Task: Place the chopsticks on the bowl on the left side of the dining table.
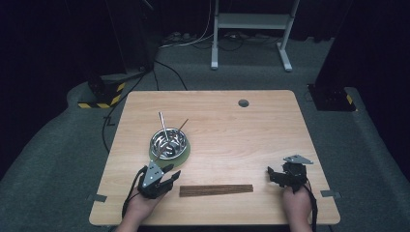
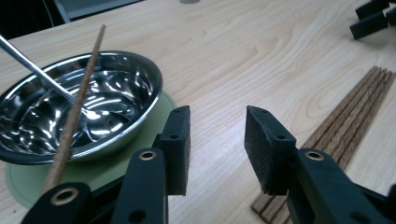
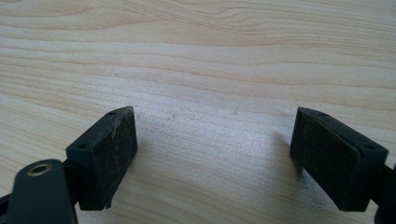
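Observation:
A steel bowl (image 1: 168,142) (image 2: 93,107) rests on a round green mat (image 1: 186,153) (image 2: 93,172) left of the table's middle. A metal stick (image 1: 163,124) (image 2: 32,67) and a brown wooden chopstick (image 1: 180,128) (image 2: 79,98) lean in the bowl. A flat row of several brown chopsticks (image 1: 216,190) (image 2: 355,116) lies near the front edge. My left gripper (image 1: 173,171) (image 2: 217,126) is open between the mat and the left end of that row, with bare wood between its jaws. At the front right, my right gripper (image 1: 270,175) (image 3: 215,135) stands wide open over bare table.
The wooden table (image 1: 251,140) (image 3: 196,60) has a round cable hole (image 1: 243,103) near its far edge. Beyond it are a white frame (image 1: 251,21), cables on the grey floor, and a yellow-black striped base (image 1: 101,94) at the far left.

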A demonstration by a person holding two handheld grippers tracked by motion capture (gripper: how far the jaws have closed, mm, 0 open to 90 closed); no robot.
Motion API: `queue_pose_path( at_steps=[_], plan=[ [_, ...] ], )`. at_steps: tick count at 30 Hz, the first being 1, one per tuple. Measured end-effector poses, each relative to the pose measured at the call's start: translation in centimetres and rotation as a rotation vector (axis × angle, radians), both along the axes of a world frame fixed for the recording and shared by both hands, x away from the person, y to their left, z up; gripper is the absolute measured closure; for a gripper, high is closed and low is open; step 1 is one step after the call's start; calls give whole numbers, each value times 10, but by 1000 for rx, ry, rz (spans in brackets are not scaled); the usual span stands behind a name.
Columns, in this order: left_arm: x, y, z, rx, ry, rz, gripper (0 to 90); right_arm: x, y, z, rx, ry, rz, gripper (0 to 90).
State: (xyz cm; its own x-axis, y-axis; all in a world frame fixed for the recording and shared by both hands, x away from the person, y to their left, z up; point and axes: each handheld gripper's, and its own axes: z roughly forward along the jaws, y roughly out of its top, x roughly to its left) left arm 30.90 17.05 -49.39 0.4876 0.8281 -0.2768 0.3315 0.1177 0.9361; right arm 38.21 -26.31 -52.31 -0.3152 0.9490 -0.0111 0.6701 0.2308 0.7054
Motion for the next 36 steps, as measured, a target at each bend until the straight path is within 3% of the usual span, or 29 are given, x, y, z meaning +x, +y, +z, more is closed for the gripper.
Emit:
queue_pose_path(
  at_steps=[13, 14, 20, 27, 29, 30, 32, 34, 36],
  plan=[
    [0, -11, -11, 6, 43, -34, 608, 0, 0, 0, -2, -1, 2, 144],
    [1, -12, -14, 19, 65, -50, 607, 0, 0, 0, -2, -1, 3, 144],
    [1, -19, -26, 51, 109, -78, 607, 0, 0, 0, 0, -3, -1, 144],
    [0, -21, -30, 48, 144, -91, 601, 0, 1, -1, -2, -16, -9, 144],
    [1, -24, -33, 28, 161, -86, 601, 0, 1, -1, -2, -17, -9, 144],
    [1, -22, -34, 53, 164, -99, 601, 0, 1, -1, -1, -17, -9, 144],
    [1, -24, -36, 38, 175, -99, 604, 0, 1, -1, -2, -17, -9, 144],
    [1, -23, -36, 55, 177, -110, 605, 0, 1, -1, -3, -18, -8, 144],
    [0, -24, -37, 31, 188, -96, 605, 0, 1, -1, -1, -17, -9, 144]
  ],
)
